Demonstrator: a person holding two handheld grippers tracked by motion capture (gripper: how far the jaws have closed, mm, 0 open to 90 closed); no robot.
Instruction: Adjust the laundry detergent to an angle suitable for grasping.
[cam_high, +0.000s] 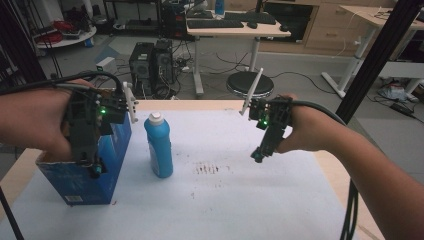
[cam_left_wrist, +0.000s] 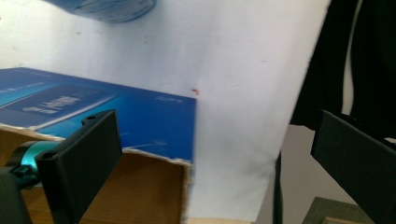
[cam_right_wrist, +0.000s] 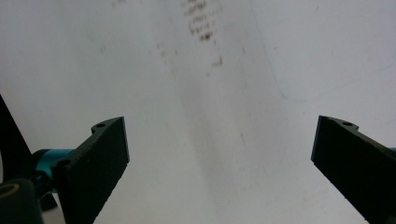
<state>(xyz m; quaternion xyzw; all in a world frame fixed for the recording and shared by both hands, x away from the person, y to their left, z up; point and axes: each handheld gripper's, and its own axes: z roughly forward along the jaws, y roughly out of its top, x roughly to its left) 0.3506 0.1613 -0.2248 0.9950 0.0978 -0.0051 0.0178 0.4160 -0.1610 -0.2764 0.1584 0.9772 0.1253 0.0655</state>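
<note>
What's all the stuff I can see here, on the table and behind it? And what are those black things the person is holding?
Box: one, blue, open top, table's left edge.
Bottle: one, blue with white cap, upright just right of the box.
Sheet: one, white, covering the table, brown smudges near its middle.
Stool: one, black, on the floor behind the table.
Computer towers: two, black, on the floor behind.
Desk: one, pale, with a keyboard, at the back.
Left claw: one, black, open, above the box's open corner.
Right claw: one, black, open, above the bare sheet.

High overview; two close gripper views
</note>
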